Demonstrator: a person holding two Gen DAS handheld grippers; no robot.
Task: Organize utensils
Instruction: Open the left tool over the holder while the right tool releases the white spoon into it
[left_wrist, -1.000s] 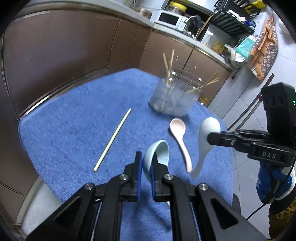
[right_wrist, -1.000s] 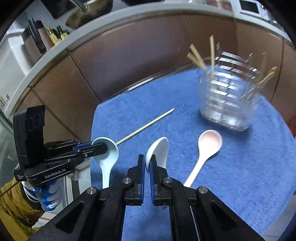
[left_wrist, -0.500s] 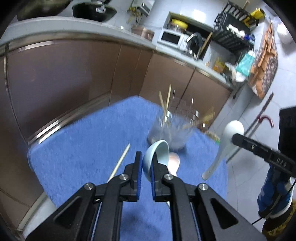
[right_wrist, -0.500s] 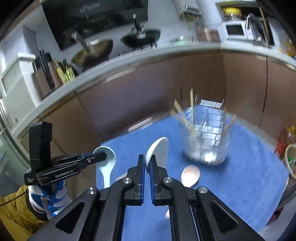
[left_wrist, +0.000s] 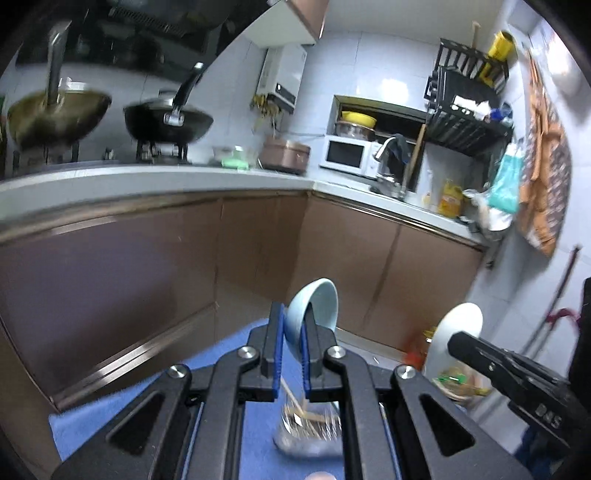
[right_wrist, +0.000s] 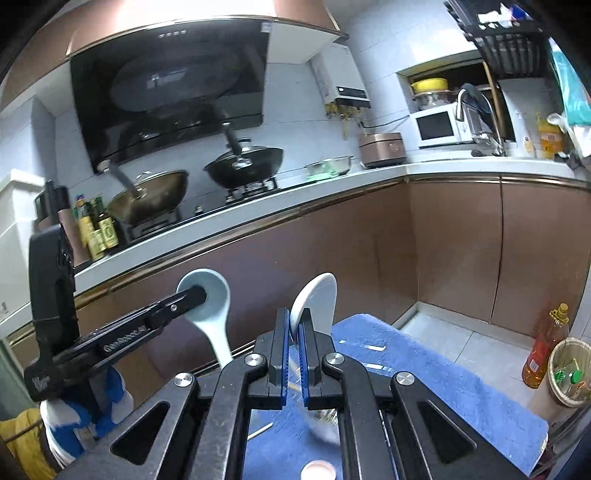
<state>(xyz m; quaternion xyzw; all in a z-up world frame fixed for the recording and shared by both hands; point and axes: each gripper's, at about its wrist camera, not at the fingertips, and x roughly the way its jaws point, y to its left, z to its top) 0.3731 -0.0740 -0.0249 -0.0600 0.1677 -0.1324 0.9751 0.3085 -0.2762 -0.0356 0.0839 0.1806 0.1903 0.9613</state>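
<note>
Our left gripper (left_wrist: 291, 354) pinches the blue spoon (left_wrist: 314, 314), our right gripper (right_wrist: 293, 358) the white spoon (right_wrist: 314, 306); both look smooth, hard, breakable.

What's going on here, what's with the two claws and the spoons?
A person holds a claw in each hand, tidying utensils in a kitchen. The left claw is shut on a light blue spoon, and the right claw is shut on a white spoon. Both spoons are held up in the air above the blue mat. Below them stands the clear holder with chopsticks in it, and a pink spoon lies on the mat, not yet picked up.
</note>
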